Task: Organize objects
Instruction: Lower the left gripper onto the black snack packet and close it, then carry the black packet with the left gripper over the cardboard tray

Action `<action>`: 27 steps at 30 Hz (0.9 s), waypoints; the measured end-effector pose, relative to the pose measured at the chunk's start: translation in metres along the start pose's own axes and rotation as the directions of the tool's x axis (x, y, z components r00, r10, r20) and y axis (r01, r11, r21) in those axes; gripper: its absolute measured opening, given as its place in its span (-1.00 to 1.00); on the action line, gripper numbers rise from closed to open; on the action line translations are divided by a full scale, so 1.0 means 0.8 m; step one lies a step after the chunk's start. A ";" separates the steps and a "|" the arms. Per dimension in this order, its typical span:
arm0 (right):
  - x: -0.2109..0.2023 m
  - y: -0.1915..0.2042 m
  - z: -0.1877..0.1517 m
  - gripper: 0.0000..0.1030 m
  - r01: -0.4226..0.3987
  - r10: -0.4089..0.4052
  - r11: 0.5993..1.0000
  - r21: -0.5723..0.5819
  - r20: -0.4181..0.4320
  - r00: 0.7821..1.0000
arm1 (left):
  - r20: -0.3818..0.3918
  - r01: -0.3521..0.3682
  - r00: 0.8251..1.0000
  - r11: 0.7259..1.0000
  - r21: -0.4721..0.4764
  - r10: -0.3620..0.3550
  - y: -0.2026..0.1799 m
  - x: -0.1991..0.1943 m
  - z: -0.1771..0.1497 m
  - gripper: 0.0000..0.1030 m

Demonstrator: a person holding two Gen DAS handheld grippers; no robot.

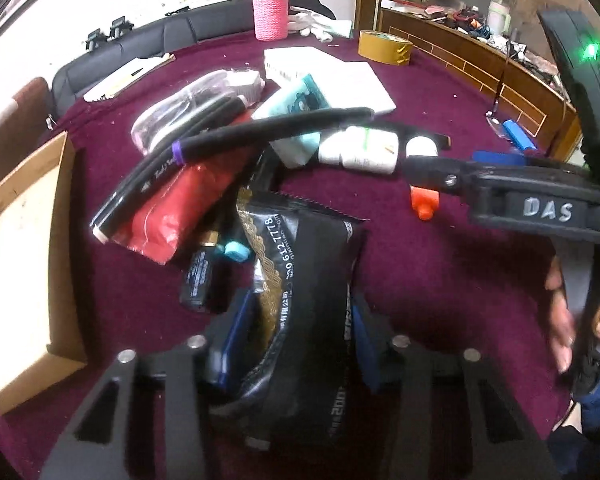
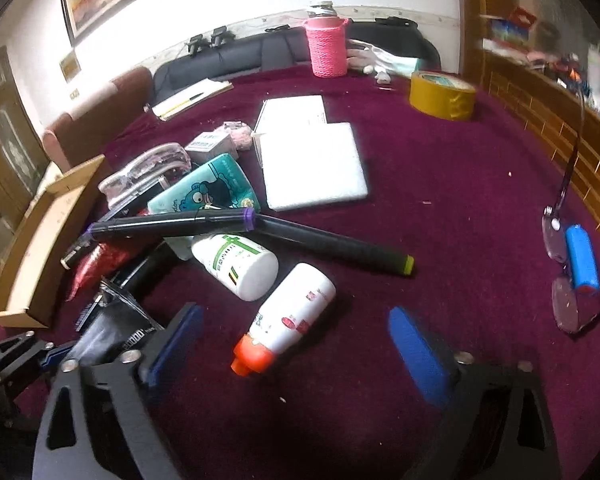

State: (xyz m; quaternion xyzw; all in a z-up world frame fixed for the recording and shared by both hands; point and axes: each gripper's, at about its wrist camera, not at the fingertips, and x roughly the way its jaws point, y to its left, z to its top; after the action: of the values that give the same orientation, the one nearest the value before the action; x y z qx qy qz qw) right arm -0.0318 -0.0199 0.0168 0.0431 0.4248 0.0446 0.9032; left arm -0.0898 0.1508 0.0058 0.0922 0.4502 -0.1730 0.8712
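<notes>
Left wrist view: the left gripper point(image 1: 296, 344) is pointing down at a table point(image 1: 440, 280) covered in maroon cloth. Its blue pads point(image 1: 236, 344) are pressing on both sides of a black foil packet point(image 1: 300, 300) with gold trim and white digits; the jaws are standing narrow, clamped on it. Beyond the packet a heap is lying toward the left edge: a red pouch point(image 1: 172, 216), two black markers point(image 1: 204, 148), a teal tissue pack point(image 1: 296, 108), a clear plastic case point(image 1: 172, 116) and two white bottles point(image 1: 360, 152). A shallow cardboard tray point(image 1: 24, 264) is sitting at the left edge, just beside the heap. A pink knitted bottle point(image 1: 270, 12) and a roll of tan tape point(image 1: 385, 47) are standing near the far edge. The right gripper point(image 1: 420, 160) is reaching in from the right, held by a hand point(image 1: 564, 320).

Right wrist view: the right gripper point(image 2: 296, 344) is standing wide open, its fingers point(image 2: 420, 352) touching nothing. A white bottle with an orange cap point(image 2: 288, 316) is lying on the cloth between them, apart from both pads. Another white bottle with green print point(image 2: 236, 264) is lying just beyond it. A black marker with a purple band point(image 2: 172, 224) is resting across the teal tissue pack point(image 2: 204, 192). The black foil packet point(image 2: 112, 332) is showing at lower left in the left gripper point(image 2: 60, 354). A blue cylinder point(image 2: 582, 258) is lying beside a pair of glasses point(image 2: 560, 272) near the right edge.
</notes>
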 end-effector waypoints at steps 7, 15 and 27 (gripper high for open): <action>0.008 -0.023 -0.004 -0.13 0.010 -0.008 0.998 0.055 -0.043 0.999 | 0.033 -0.001 0.999 1.000 0.004 0.001 -0.004 -0.010 -0.005 -0.43; -0.003 -0.033 -0.008 -0.24 -0.031 0.033 0.995 0.091 -0.020 0.999 | 0.033 -0.004 0.999 1.000 0.016 0.004 -0.008 0.003 -0.002 -0.27; -0.025 -0.038 -0.012 -0.24 -0.075 0.072 0.990 0.118 0.028 0.997 | 0.158 0.308 0.944 0.944 -0.122 -0.288 0.040 -0.041 -0.006 -0.43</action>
State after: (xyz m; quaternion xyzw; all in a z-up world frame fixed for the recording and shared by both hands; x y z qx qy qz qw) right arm -0.0506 -0.0520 0.0221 0.1128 0.4141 0.0518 0.9017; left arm -0.0987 0.1891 0.0303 -0.0528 0.4088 -0.2759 0.8683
